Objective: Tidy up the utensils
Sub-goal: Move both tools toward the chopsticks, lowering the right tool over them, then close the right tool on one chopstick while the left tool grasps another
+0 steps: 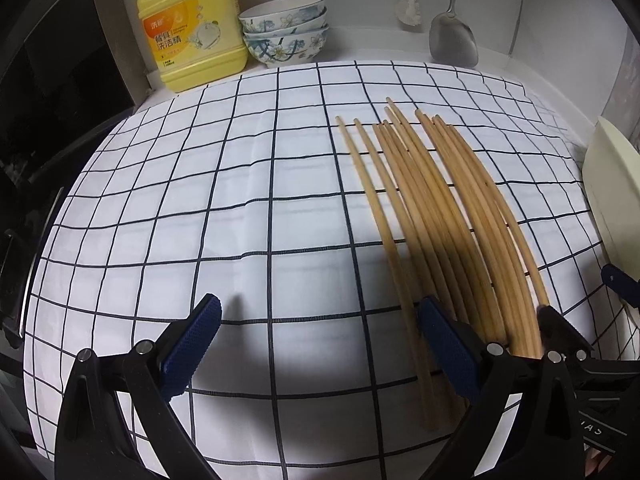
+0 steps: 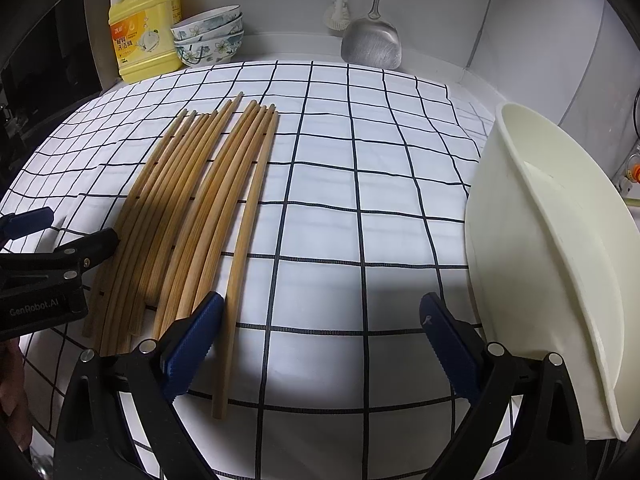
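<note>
- Here, on a checked cloth (image 2: 360, 184) spread over a kitchen counter, a loose raft of wooden chopsticks (image 2: 208, 208) lies side by side, none of them gripped by either tool.
- The sticks' long axis runs from about 7 o'clock to 1 o'clock in the right wrist view, thick ends toward the person and tips toward the back wall; in the left wrist view the same chopsticks (image 1: 436, 216) run from about 5 o'clock up to 11 o'clock.
- The left gripper (image 1: 320, 344) stands with its jaws wide apart and nothing between them; its right-hand finger rests among the thick ends, so the bundle lies at about 2 o'clock from the gap.
- The right gripper (image 2: 320, 344) is likewise spread wide and holds nothing; the outermost stick lies just beside its left-hand finger, the rest at about 10 o'clock.
- The two tools look about equally near, one on each flank of the bundle; the right has the cleaner line on that single outlying stick.
- A white tub (image 2: 560, 240) stands at 3 o'clock of the right gripper, touching or nearly touching its right-hand finger, and is the likely place for the sticks, though that is only a guess.
- Either jaw would probably need to swing across the sticks' axis before closing.
</note>
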Action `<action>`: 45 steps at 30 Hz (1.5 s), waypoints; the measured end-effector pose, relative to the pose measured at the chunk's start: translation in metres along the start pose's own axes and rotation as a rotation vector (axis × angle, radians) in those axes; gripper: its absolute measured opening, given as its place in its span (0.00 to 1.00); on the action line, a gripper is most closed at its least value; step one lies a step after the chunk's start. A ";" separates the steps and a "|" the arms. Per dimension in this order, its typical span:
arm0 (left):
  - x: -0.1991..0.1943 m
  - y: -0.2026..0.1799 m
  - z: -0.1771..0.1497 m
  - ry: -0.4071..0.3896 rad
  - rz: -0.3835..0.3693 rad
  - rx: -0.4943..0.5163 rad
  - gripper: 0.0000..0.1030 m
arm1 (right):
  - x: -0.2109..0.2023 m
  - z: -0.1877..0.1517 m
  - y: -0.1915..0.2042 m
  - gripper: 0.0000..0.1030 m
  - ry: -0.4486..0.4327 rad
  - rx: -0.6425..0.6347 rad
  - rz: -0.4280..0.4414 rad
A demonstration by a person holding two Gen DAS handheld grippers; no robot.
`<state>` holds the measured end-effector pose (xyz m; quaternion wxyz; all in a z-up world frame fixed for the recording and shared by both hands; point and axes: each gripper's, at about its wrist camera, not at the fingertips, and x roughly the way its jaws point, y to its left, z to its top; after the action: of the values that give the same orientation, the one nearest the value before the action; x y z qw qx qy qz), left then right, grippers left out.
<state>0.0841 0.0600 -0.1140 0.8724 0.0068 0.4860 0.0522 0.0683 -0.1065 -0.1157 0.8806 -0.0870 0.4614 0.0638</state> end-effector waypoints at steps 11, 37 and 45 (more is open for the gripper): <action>0.004 0.010 0.007 0.043 0.038 0.015 0.95 | 0.002 0.001 0.000 0.91 0.005 0.006 0.004; 0.017 -0.009 0.041 -0.005 0.023 0.101 0.66 | 0.030 0.047 0.006 0.75 0.093 -0.066 0.114; 0.011 -0.035 0.033 -0.013 -0.044 0.164 0.08 | 0.022 0.050 0.030 0.14 0.073 -0.157 0.153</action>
<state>0.1209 0.0279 -0.1075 0.8729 0.0676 0.4831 -0.0069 0.1146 -0.0657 -0.1085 0.8462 -0.1224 0.4923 0.1635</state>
